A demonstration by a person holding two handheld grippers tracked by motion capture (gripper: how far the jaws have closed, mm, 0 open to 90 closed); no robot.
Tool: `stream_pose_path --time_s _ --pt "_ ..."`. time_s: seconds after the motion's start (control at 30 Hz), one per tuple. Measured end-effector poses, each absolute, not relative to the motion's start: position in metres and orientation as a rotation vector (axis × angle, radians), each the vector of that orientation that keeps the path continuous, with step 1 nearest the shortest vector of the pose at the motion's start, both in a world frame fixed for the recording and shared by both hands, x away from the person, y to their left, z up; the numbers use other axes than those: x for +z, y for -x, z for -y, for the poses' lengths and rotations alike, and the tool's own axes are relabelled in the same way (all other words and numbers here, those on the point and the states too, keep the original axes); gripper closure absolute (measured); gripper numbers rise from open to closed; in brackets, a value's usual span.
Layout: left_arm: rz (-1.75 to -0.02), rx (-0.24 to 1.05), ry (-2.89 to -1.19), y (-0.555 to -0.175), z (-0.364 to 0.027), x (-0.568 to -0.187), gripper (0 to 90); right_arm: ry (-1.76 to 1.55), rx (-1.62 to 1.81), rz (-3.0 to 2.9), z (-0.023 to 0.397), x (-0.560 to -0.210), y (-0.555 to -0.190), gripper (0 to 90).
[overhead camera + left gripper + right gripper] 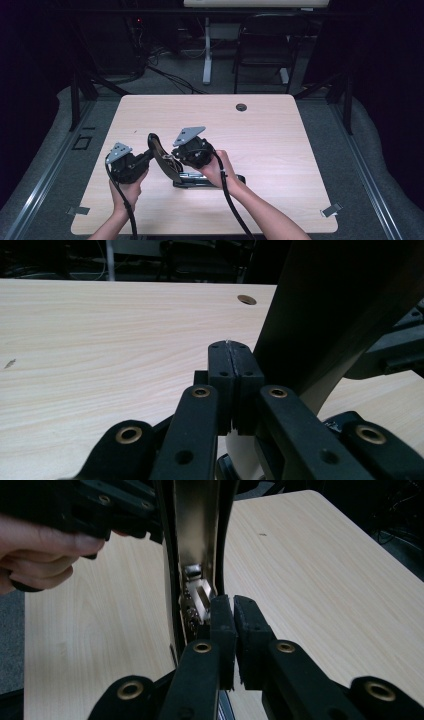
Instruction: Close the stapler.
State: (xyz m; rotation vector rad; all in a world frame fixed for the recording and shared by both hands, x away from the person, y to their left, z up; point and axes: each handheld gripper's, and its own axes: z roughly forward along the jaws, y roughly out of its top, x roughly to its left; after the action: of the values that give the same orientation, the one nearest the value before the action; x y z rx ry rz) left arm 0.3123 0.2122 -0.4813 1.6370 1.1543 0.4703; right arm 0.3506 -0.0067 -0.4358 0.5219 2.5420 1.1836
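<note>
- The stapler (161,156) is swung wide open. Its base (205,183) lies flat on the worktop (260,130), close to the near edge and about midway along it, with its long axis parallel to that edge.
- The top arm (325,305) stands up from the left end of the base, so I'd guess the hinge is there. The arm's long axis is steep, and its free end leans up, toward the far edge and a bit to the left.
- The left gripper (231,347) has its jaws pressed together, and I can't make out anything between them. It sits right beside the outer back of the top arm, coming in from the left-edge side and pointing across to the right. Touching or only nearly touching, I can't tell.
- The right gripper (234,602) is on the other side, and its jaws are closed too, with just a sliver of gap and nothing in it. The tips are right at the metal staple channel (195,540) on the arm's inner face, near its lower end.
- So the top arm stands between the two grippers: the left one backs it up and the right one is nearer the channel. Any poke or slide by the right gripper probably has to run along the channel's length, not across it.
</note>
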Motion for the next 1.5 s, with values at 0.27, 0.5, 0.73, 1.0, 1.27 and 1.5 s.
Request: stream_pose_path --time_s 0.27,0.5,0.73,1.0,1.27,1.5 --pt "-1.136 0.457 -1.67 -0.313 -0.209 -0.483 88.2 -0.518 1.216 -2.52 0.006 -0.432 -0.348 88.9" --pt "-1.121 0.433 -1.696 -0.315 -0.205 -0.486 88.4 -0.512 1.248 -2.499 0.003 -0.43 -0.342 89.4" --pt "-1.104 0.412 -1.74 -0.315 -0.2 -0.488 88.4 -0.53 1.254 -2.494 0.009 -0.429 -0.341 90.0" --pt "-1.099 0.4 -1.753 -0.317 -0.193 -0.492 88.5 -0.542 1.272 -2.468 0.02 -0.428 -0.336 90.0" --pt "-1.079 0.371 -1.784 -0.318 -0.185 -0.495 87.7 -0.59 1.274 -2.438 0.037 -0.431 -0.331 90.0" --pt "-1.042 0.342 -1.829 -0.32 -0.179 -0.497 84.7 -0.652 1.278 -2.404 0.058 -0.444 -0.33 90.0"
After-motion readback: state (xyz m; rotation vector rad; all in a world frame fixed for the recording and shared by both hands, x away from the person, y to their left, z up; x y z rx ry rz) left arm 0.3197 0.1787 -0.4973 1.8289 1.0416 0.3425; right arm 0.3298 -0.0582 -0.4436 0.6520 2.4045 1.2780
